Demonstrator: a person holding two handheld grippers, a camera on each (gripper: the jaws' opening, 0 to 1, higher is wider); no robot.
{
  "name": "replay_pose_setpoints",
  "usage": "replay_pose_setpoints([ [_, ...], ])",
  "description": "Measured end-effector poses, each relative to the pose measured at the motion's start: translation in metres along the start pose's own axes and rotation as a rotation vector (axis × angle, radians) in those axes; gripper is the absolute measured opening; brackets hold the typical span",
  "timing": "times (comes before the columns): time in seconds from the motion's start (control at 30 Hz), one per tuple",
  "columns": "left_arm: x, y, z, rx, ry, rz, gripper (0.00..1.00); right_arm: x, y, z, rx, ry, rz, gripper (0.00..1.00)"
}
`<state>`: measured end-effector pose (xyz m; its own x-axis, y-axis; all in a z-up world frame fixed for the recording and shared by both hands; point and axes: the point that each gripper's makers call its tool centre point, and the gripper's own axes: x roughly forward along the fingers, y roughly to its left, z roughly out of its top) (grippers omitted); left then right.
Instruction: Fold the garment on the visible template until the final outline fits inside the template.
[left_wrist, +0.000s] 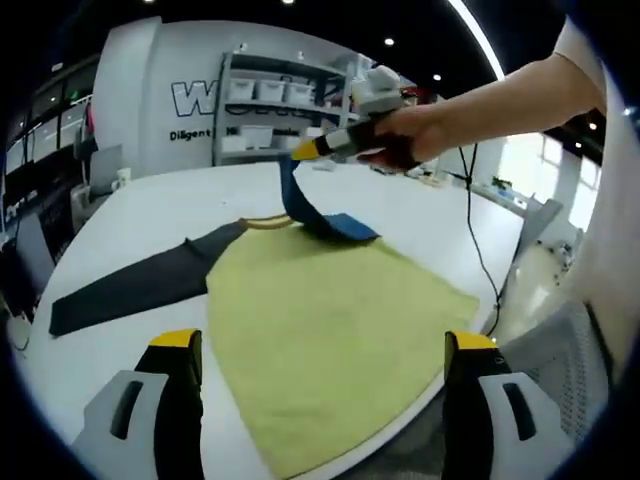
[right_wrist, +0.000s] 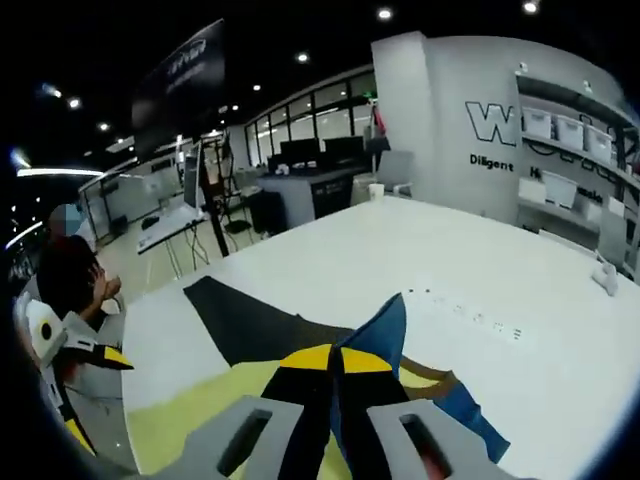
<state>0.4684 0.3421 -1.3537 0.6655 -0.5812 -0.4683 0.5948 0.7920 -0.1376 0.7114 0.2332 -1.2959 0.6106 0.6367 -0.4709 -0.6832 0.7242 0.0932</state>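
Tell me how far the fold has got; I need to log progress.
Early stage. The garment lies mostly flat on the table, dark sleeve spread out unfolded. In hand: the right gripper is shut on the blue sleeve, lifting it. The left gripper is open above the hem. Nearly every fold remains.

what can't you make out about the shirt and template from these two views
- Template: no outline shows on the white table in the left gripper view; the garment may cover it.
- Garment's near hem: cut off past the table edge, left gripper view.
- Blue sleeve: its pinched end is hidden inside the right gripper, right gripper view.
- Wall lettering: blocked by shelving.
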Motion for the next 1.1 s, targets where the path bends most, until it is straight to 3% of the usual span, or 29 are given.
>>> replay_pose_setpoints([
  [0.57,-0.001,0.002,-0.006,-0.019,0.030,0.002,0.98,0.070,0.039,-0.057,-0.015,0.144,0.028,0.00],
  [0.97,-0.001,0.007,-0.013,-0.029,0.058,0.011,0.97,0.090,0.072,-0.098,-0.082,0.248,0.094,0.00],
  [1.1,-0.001,0.009,-0.013,-0.036,0.061,0.014,0.97,0.091,0.071,-0.106,-0.091,0.260,0.098,0.00],
])
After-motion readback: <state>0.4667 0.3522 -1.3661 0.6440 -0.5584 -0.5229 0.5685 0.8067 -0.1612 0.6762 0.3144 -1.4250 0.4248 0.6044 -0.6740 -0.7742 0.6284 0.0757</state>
